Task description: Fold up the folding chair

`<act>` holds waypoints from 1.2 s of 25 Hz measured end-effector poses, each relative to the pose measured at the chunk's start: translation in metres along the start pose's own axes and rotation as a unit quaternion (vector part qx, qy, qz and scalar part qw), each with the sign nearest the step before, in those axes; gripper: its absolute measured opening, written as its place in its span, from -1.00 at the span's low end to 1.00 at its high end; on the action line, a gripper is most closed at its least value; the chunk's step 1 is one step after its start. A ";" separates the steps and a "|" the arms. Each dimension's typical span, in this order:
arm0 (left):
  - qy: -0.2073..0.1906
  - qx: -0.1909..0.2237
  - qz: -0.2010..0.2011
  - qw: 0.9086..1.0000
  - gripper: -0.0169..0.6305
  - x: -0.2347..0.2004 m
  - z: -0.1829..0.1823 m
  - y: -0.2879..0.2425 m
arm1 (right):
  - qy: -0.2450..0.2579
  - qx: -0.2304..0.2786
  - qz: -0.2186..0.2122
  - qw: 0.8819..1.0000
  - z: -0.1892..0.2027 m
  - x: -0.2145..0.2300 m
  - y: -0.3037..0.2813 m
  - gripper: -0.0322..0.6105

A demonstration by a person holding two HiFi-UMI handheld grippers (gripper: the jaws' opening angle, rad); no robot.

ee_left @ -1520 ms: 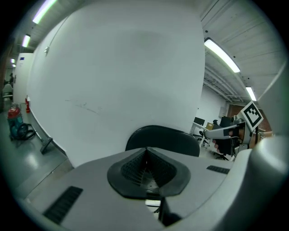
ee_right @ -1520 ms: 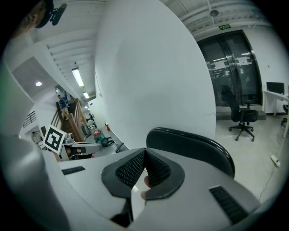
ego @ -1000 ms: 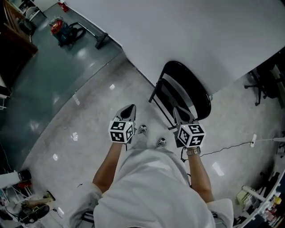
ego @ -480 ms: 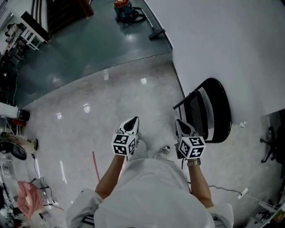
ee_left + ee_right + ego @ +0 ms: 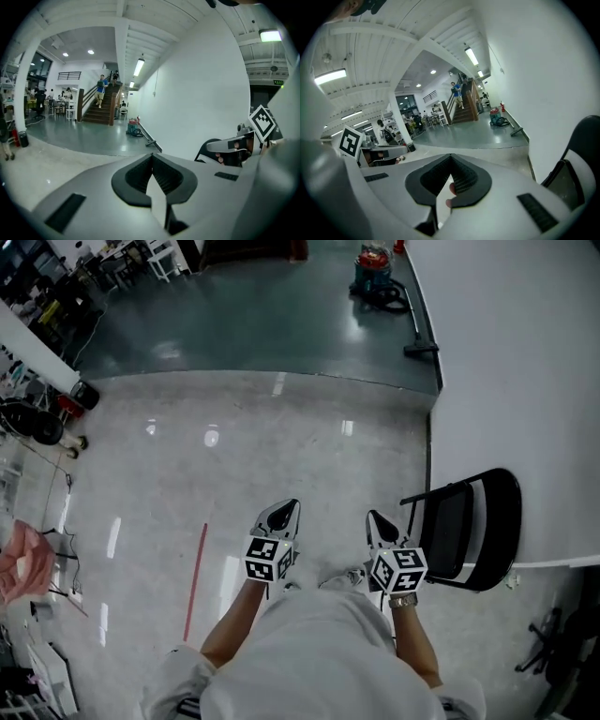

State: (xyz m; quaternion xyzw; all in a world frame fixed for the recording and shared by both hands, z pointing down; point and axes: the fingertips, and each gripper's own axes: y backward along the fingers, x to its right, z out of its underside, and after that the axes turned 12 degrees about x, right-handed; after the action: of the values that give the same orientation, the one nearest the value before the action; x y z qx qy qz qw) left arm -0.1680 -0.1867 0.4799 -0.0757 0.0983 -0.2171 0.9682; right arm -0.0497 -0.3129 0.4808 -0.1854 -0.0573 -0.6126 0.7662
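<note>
The left gripper [image 5: 281,514] is held out in front of the body on a forward-reaching forearm. It points ahead and a little down over the floor [image 5: 187,474], and its jaws are closed together and hold nothing. The right gripper [image 5: 380,524] is beside it in the same pose, with jaws also pressed together and empty. The chair [image 5: 473,531] stands just to its right, against the white wall [image 5: 525,352]. One second before, the chair was ahead of the right gripper; now both grippers point past its left side.
</note>
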 end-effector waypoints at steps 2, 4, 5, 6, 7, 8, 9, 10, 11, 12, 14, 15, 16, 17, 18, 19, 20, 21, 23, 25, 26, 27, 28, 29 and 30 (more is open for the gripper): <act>0.011 0.013 -0.024 1.000 -0.91 -0.024 -0.004 0.031 | 0.011 -0.009 -0.025 1.000 0.006 -0.038 -0.011 -0.89; 0.023 0.024 -0.045 0.998 -0.91 -0.051 -0.006 0.067 | 0.022 -0.009 -0.045 0.999 0.013 -0.081 -0.017 -0.89; 0.027 0.029 -0.053 0.998 -0.91 -0.062 -0.005 0.086 | 0.026 -0.006 -0.051 0.998 0.016 -0.101 -0.017 -0.89; 0.030 0.032 -0.059 0.997 -0.91 -0.072 -0.004 0.104 | 0.028 -0.003 -0.055 0.998 0.019 -0.120 -0.016 -0.89; 0.030 0.033 -0.064 0.997 -0.91 -0.080 -0.002 0.120 | 0.028 0.000 -0.057 0.998 0.020 -0.136 -0.014 -0.89; 0.030 0.033 -0.067 0.997 -0.91 -0.086 0.000 0.135 | 0.028 0.003 -0.059 0.998 0.022 -0.151 -0.011 -0.89; 0.029 0.034 -0.069 0.997 -0.91 -0.089 0.002 0.148 | 0.028 0.005 -0.061 0.998 0.024 -0.164 -0.007 -0.89; 0.029 0.035 -0.072 0.996 -0.91 -0.092 0.003 0.160 | 0.030 0.006 -0.064 0.997 0.026 -0.175 -0.002 -0.89; 0.030 0.038 -0.074 0.996 -0.91 -0.093 0.004 0.171 | 0.034 0.006 -0.067 0.997 0.028 -0.185 0.002 -0.89; 0.033 0.041 -0.077 0.996 -0.91 -0.095 0.005 0.180 | 0.039 0.006 -0.069 0.997 0.030 -0.193 0.006 -0.89; 0.037 0.045 -0.082 0.995 -0.91 -0.098 0.007 0.197 | 0.045 0.008 -0.072 0.996 0.034 -0.208 0.012 -0.89; 0.038 0.045 -0.084 0.995 -0.91 -0.100 0.009 0.205 | 0.046 0.009 -0.072 0.996 0.036 -0.215 0.015 -0.89; 0.039 0.045 -0.085 0.995 -0.91 -0.100 0.010 0.212 | 0.046 0.010 -0.072 0.996 0.038 -0.220 0.018 -0.89; 0.038 0.045 -0.085 0.995 -0.91 -0.099 0.011 0.217 | 0.046 0.010 -0.072 0.996 0.039 -0.224 0.021 -0.89; 0.038 0.046 -0.086 0.995 -0.91 -0.097 0.012 0.222 | 0.045 0.010 -0.072 0.996 0.040 -0.226 0.025 -0.89; 0.036 0.048 -0.088 0.994 -0.91 -0.096 0.012 0.225 | 0.045 0.008 -0.074 0.996 0.041 -0.226 0.028 -0.89; 0.034 0.050 -0.092 0.994 -0.91 -0.094 0.012 0.226 | 0.046 0.007 -0.076 0.996 0.041 -0.225 0.031 -0.89; 0.034 0.054 -0.098 0.993 -0.91 -0.094 0.011 0.227 | 0.046 0.006 -0.078 0.996 0.041 -0.223 0.033 -0.89; 0.035 0.060 -0.110 0.991 -0.91 -0.092 0.008 0.228 | 0.047 0.005 -0.083 0.995 0.038 -0.220 0.036 -0.89; 0.040 0.063 -0.120 0.990 -0.91 -0.086 0.008 0.232 | 0.048 0.006 -0.087 0.995 0.035 -0.218 0.041 -0.89; 0.042 0.063 -0.124 0.989 -0.91 -0.081 0.009 0.235 | 0.049 0.006 -0.088 0.995 0.034 -0.216 0.046 -0.89; 0.044 0.062 -0.126 0.989 -0.91 -0.075 0.011 0.237 | 0.050 0.005 -0.089 0.995 0.033 -0.215 0.051 -0.89; 0.046 0.061 -0.126 0.989 -0.91 -0.066 0.012 0.238 | 0.051 0.004 -0.090 0.995 0.032 -0.211 0.056 -0.89; 0.046 0.060 -0.125 0.989 -0.91 -0.056 0.013 0.237 | 0.051 0.002 -0.091 0.995 0.030 -0.206 0.063 -0.89; 0.043 0.060 -0.123 0.990 -0.91 -0.044 0.013 0.234 | 0.051 0.000 -0.093 0.994 0.029 -0.198 0.069 -0.89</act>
State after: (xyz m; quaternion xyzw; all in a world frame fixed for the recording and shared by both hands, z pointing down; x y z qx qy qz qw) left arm -0.1088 0.0433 0.4553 -0.0194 0.1168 -0.3433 0.9317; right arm -0.0276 -0.1083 0.4304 -0.1475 -0.0350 -0.6899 0.7078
